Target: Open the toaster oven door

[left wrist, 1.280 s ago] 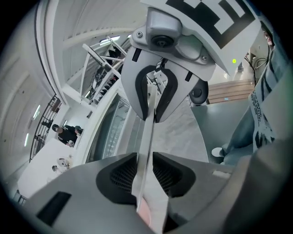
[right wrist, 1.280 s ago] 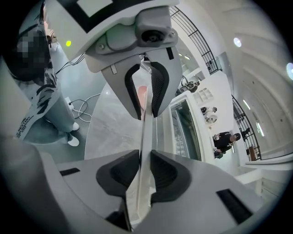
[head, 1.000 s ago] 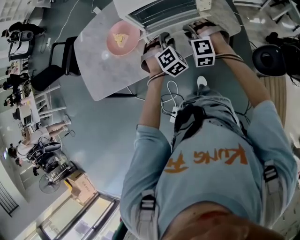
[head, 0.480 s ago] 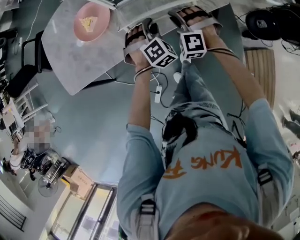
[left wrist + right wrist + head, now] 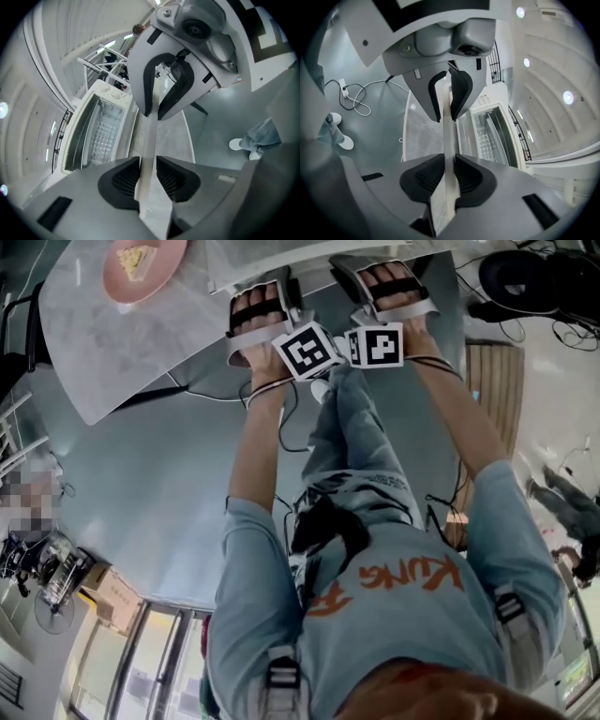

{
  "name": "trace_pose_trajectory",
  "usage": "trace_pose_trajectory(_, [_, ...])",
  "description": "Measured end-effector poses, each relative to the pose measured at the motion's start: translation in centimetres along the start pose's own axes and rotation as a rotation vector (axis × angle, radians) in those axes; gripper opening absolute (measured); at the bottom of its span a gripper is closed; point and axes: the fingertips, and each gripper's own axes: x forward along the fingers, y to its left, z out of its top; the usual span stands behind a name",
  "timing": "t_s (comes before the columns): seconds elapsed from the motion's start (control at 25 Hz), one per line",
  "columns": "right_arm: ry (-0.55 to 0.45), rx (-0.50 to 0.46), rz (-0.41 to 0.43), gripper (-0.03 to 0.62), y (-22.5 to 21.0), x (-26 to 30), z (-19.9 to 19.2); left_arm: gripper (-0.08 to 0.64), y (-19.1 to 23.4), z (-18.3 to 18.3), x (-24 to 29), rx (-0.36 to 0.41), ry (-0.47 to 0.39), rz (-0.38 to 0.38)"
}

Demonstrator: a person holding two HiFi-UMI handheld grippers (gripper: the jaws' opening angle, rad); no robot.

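The toaster oven stands open on the table, its wire rack showing inside. Its pale door handle runs as a long bar through both grippers. My left gripper is shut on the bar, dark pads against both its sides. My right gripper is shut on the same bar further along, and it shows at the top of the left gripper view. In the head view only the two marker cubes and the hands show at the table's near edge; the jaws are hidden.
A pink plate with a piece of food sits on the marbled table, left of the oven. On the floor below lie a power strip and its coiled cable. A dark chair stands at the table's left.
The head view has tipped, so the oven slid out at the top and the plate moved up and left. Both hands stay at the oven's front, with the two cubes closer together.
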Motion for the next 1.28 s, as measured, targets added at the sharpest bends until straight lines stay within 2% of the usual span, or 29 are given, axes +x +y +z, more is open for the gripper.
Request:
trace_pose_trajectory(0.04, [0.0, 0.008, -0.014, 0.049, 0.2, 0.0, -0.1, 0.098, -0.1, -0.2, 0.2, 0.036, 0.013, 0.025])
trace_pose_trajectory(0.12, [0.006, 0.017, -0.026, 0.051, 1.0, -0.1, -0.3, 0.11, -0.9, -0.1, 0.2, 0.054, 0.02, 0.045])
trace_pose_trajectory(0.24, [0.003, 0.008, -0.038, 0.051, 2.3, 0.2, -0.5, 0.161, -2.5, -0.4, 0.4, 0.035, 0.023, 0.038])
trace_pose_trajectory(0.52, [0.005, 0.023, -0.065, 0.059, 3.4, 1.1, -0.7, 0.187, -4.1, -0.7, 0.8, 0.0, 0.004, 0.001])
trace_pose_trajectory(0.56, [0.003, 0.036, -0.058, 0.069, 3.4, 1.1, -0.7, 0.193, -4.3, -0.7, 0.7, -0.005, -0.003, -0.013])
trace_pose_trajectory(0.64, [-0.008, 0.063, -0.023, 0.131, 4.2, 1.0, -0.6, 0.201, -5.1, -0.6, 0.4, -0.011, -0.016, -0.033])
trace_pose_trajectory(0.8, [-0.046, 0.105, 0.021, 0.156, 5.1, 0.3, -0.5, 0.204, -6.3, -0.1, -0.2, -0.031, -0.037, -0.072])
trace_pose_trajectory(0.92, [-0.058, 0.135, 0.048, 0.223, 4.7, -0.5, -0.7, 0.236, -6.5, 0.6, -1.0, -0.056, -0.057, -0.099])
trace_pose_trajectory(1.28, [-0.05, 0.13, 0.126, 0.247, 7.2, 0.2, -0.2, 0.239, -8.0, 0.0, -0.2, -0.033, -0.046, -0.132])
